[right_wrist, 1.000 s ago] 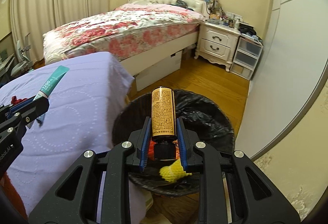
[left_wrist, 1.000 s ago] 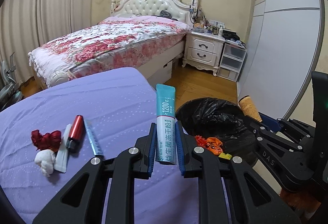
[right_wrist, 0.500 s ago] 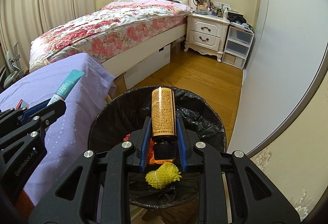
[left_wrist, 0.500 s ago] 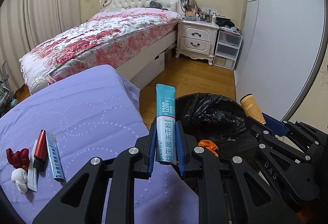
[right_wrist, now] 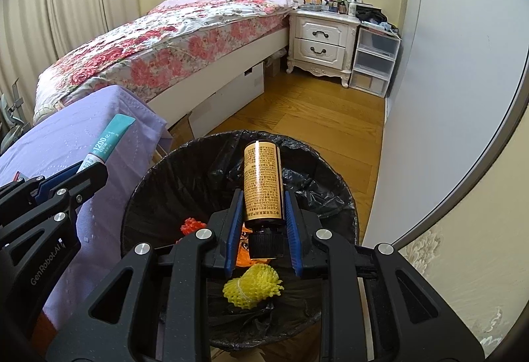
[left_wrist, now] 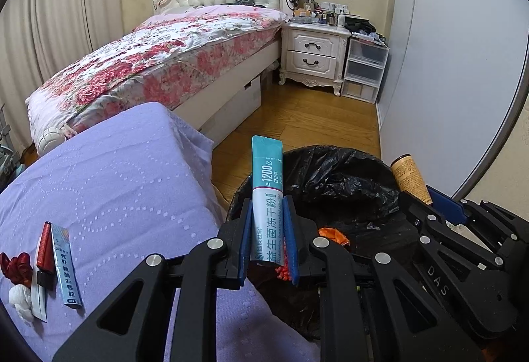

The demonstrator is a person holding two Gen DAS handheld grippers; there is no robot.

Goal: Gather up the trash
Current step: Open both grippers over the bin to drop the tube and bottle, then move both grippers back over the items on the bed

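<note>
Your left claw (left_wrist: 268, 241) is clamped on the teal sachet (left_wrist: 267, 196) right at the near rim of the black-lined bin (right_wrist: 334, 186), so if you let go here the light packet could catch the rim and slide down between the bin and the purple-covered worktop (left_wrist: 109, 183). Your right claw (right_wrist: 263, 238) is clamped on the amber bottle (right_wrist: 263, 185) squarely over the bin's mouth, a safer drop. Only the right view shows the yellow foam net (right_wrist: 253, 287) already inside; only the left view shows the red tube (left_wrist: 44, 246) and blue sachet (left_wrist: 67, 266) left on the worktop.
</note>
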